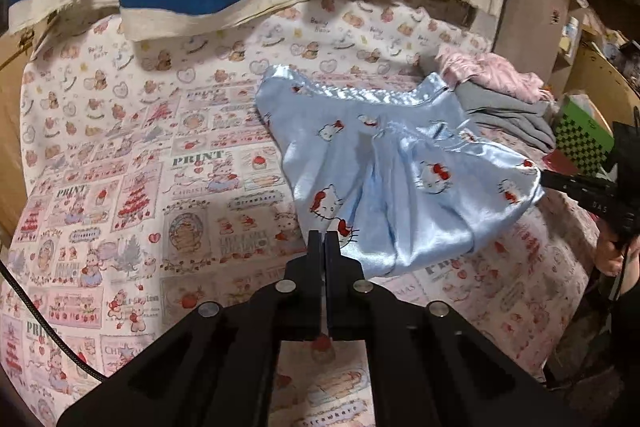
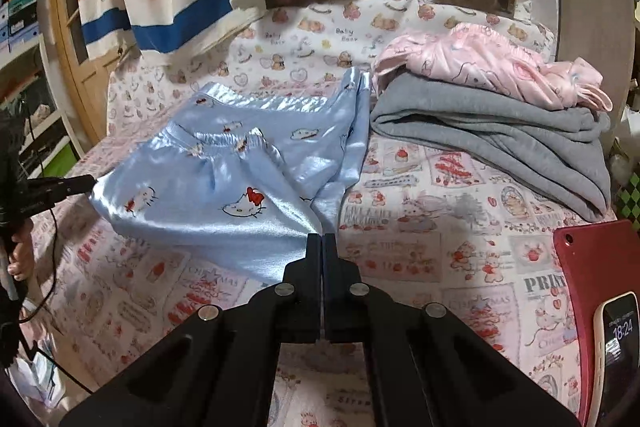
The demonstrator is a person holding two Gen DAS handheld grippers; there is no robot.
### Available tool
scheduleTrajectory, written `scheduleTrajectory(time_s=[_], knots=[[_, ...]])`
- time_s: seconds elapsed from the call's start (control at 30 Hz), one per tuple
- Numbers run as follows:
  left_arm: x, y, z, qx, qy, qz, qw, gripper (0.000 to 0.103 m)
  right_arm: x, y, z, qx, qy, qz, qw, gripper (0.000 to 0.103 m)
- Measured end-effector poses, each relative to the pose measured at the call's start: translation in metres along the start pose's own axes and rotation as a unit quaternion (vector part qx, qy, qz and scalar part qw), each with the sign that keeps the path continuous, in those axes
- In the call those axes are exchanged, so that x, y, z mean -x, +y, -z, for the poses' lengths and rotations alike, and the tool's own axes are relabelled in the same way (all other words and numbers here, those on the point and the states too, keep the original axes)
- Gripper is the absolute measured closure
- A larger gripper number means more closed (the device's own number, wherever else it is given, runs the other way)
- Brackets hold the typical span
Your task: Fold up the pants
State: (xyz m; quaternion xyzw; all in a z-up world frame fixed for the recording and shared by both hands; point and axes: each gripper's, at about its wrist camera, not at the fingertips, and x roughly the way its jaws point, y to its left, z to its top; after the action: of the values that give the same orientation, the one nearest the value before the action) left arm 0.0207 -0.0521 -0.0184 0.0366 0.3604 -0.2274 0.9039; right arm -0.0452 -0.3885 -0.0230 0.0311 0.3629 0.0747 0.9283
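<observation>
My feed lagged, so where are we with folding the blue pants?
Done: grey and pink garments lie stacked aside. In hand: the blue pants are doubled over, waistband on top; both the left gripper and right gripper are shut on near-edge corners. Left: flatten, finish folding and stack.

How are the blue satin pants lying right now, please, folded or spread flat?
Folded: the blue pants are doubled over, waistband on top of the legs.

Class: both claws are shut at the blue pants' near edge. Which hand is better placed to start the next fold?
Probably right. The blue pants gather tightly into the right claw, and swinging leftward meets only bedsheet; the left claw would head toward the gray pile.
</observation>
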Motion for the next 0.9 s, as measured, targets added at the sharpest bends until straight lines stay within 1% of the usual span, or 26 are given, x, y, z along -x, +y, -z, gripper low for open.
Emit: scheduleTrajectory(time_s=[0.03,0.07,0.1,0.13,0.2,0.23,0.27,0.33,0.43,0.47,0.5,0.53,0.57,0.67,0.73,0.83,0.9], knots=[[0.004,-0.004,0.001,-0.008,-0.007,0.006,0.9999,0.095,0.001,0.002,0.001,0.004,0.002,-0.002,1.0,0.103],[0.007,-0.007,0.002,-0.016,-0.01,0.015,0.9997,0.083,0.002,0.003,0.001,0.006,0.003,-0.005,1.0,0.103],[0.011,-0.012,0.003,-0.024,-0.015,0.026,0.9993,0.078,0.002,0.005,0.001,0.008,0.003,-0.008,1.0,0.103],[0.015,-0.018,0.005,-0.03,-0.02,0.038,0.9986,0.078,0.003,0.006,0.002,0.012,0.004,-0.01,1.0,0.103],[0.016,-0.03,0.006,-0.047,-0.015,0.064,0.9967,0.078,0.003,0.008,0.002,0.015,0.004,-0.015,1.0,0.102],[0.014,-0.036,0.006,-0.052,-0.011,0.067,0.9963,0.078,0.003,0.009,0.002,0.015,0.004,-0.017,1.0,0.1],[0.011,-0.041,0.006,-0.057,-0.008,0.065,0.9962,0.078,0.003,0.01,0.003,0.014,0.003,-0.02,1.0,0.095],[0.0,-0.046,0.004,-0.063,0.0,0.05,0.9968,0.078,0.001,0.009,0.003,0.012,0.006,-0.028,1.0,0.077],[-0.022,-0.044,0.002,-0.049,0.032,0.044,0.9973,0.078,-0.003,0.009,0.007,0.014,0.012,-0.028,0.999,0.076],[-0.028,-0.042,0.003,-0.043,0.04,0.041,0.9974,0.094,-0.004,0.01,0.008,0.017,0.015,-0.028,0.999,0.076],[-0.032,-0.04,0.003,-0.038,0.046,0.042,0.9973,0.102,-0.006,0.01,0.009,0.02,0.019,-0.029,0.999,0.078],[-0.031,-0.038,0.004,-0.033,0.047,0.044,0.9974,0.102,-0.007,0.011,0.01,0.022,0.019,-0.027,0.999,0.098],[-0.025,-0.037,0.003,-0.027,0.034,0.044,0.9981,0.102,-0.007,0.011,0.011,0.023,0.017,-0.022,0.999,0.103],[0.005,-0.037,-0.002,-0.032,-0.015,0.037,0.9987,0.102,0.002,0.01,0.009,0.015,-0.011,-0.017,1.0,0.103],[0.019,-0.034,-0.009,-0.037,-0.033,0.023,0.9985,0.102,0.008,0.011,0.005,0.01,-0.023,-0.019,0.999,0.103],[0.023,-0.023,-0.019,-0.027,-0.032,0.011,0.9991,0.102,0.013,0.015,0.0,0.008,-0.035,-0.019,0.999,0.103],[0.015,-0.015,-0.02,-0.018,-0.022,0.001,0.9996,0.102,0.012,0.018,0.0,0.006,-0.03,-0.023,0.999,0.103]])
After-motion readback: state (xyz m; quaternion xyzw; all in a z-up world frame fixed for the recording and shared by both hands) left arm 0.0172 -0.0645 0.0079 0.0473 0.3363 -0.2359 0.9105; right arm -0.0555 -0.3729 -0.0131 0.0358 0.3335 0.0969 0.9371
